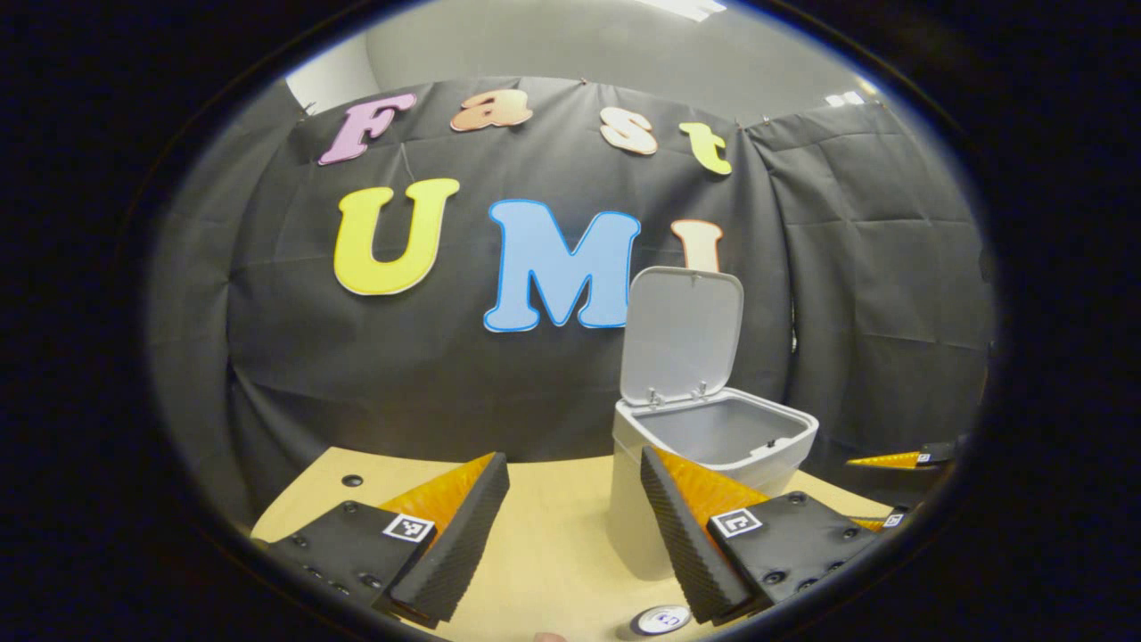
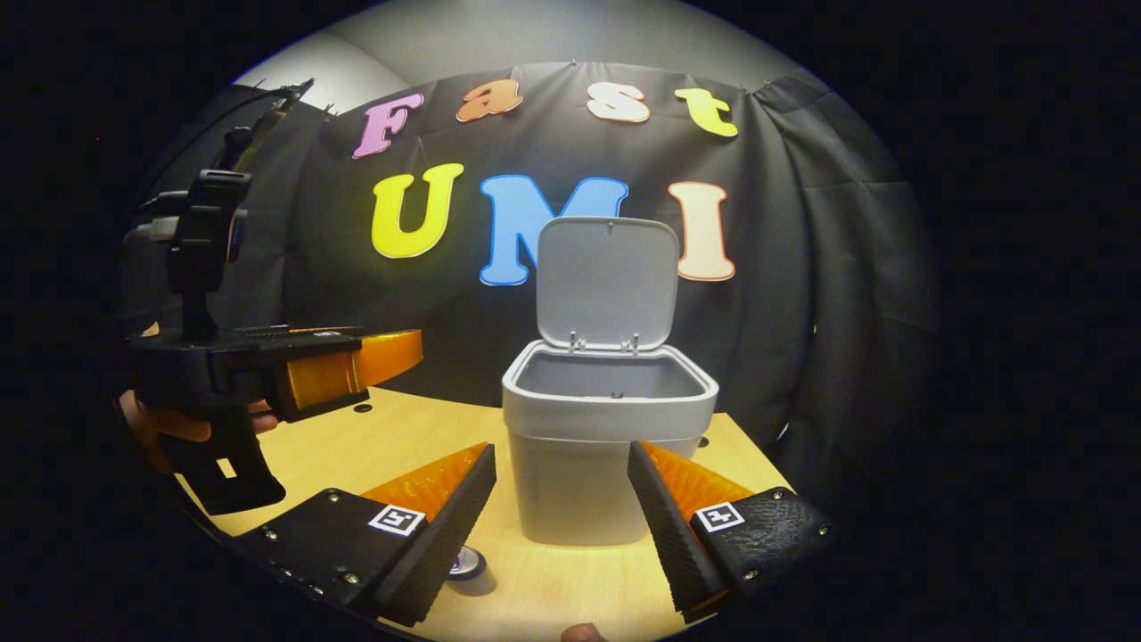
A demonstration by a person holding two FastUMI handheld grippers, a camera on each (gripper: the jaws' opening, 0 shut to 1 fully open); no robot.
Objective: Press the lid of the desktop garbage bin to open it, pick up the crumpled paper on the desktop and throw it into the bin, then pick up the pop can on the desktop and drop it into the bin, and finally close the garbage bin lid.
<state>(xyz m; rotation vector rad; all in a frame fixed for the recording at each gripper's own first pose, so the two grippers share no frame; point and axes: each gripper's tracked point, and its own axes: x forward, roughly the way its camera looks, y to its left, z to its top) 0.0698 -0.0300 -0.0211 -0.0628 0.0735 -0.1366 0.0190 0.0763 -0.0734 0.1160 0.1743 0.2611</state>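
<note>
The grey desktop bin point(image 1: 642, 526) stands on the wooden table with its lid point(image 1: 682, 334) swung up and upright, its inside looking bare from here. My left gripper point(image 1: 572, 464) is open just left of the bin, holding nothing. The pop can point(image 1: 661, 618) shows only its top, low beside the right finger. In the right gripper view the bin point(image 2: 584, 486) is straight ahead, lid point(image 2: 606, 281) up. My right gripper point(image 2: 562, 455) is open in front of it with nothing between its fingers. The pop can point(image 2: 465, 563) stands by its left finger.
In the right gripper view the left gripper point(image 2: 357, 357) hovers above the table's left side, held by a hand point(image 2: 160, 428). The other gripper's fingertips point(image 1: 891, 460) show at the far right of the left gripper view. The table point(image 2: 357, 446) ends at the black cloth wall behind.
</note>
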